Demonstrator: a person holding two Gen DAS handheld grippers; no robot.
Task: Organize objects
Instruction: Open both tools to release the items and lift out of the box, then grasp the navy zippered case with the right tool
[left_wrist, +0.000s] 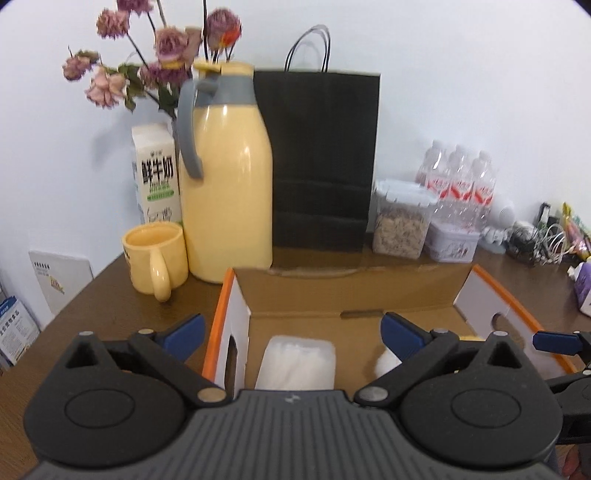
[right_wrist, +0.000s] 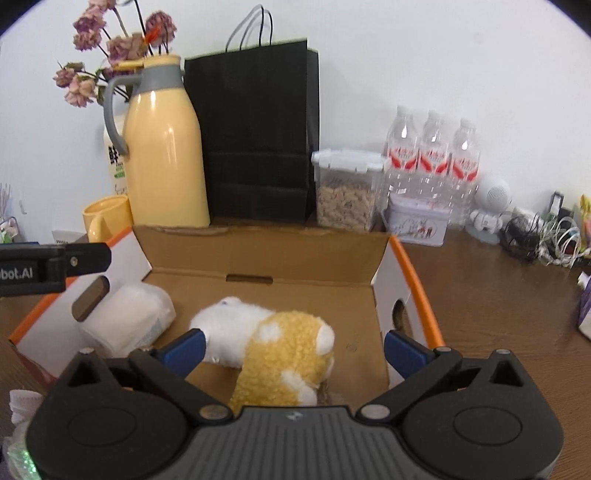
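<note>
While both wrist cameras look along a brown wooden bench (right_wrist: 480, 280) set against a plain white wall, I see a row of clutter along its far edge: a yellow thermos jug (left_wrist: 227, 192) with a grey handle, a matching yellow mug (left_wrist: 157, 258) near it on the left, a milk carton (left_wrist: 157, 177) and dried pink flowers (left_wrist: 162, 55) behind. A black paper bag (left_wrist: 321, 158) stands right of the jug, then a clear container of cereal (right_wrist: 345, 192), a patterned tin (right_wrist: 417, 225), three water bottles (right_wrist: 432, 155) and a tangle of cables (right_wrist: 543, 240) at far right.

An open cardboard box (right_wrist: 266, 251) with orange-edged white sides sits near me on the bench. Inside it lie a yellow and white plush toy (right_wrist: 273, 343) toward the middle and a white wrapped bundle (right_wrist: 129, 321) at its left end.

My left gripper (left_wrist: 291, 332) tilts down over the box's left end, its blue-padded jaws spread wide, the bundle below and between them, untouched. My right gripper (right_wrist: 293, 349) also tilts down, jaws wide apart on either side of the plush toy; the left pad looks just beside its white fur, though I cannot tell whether it touches.
</note>
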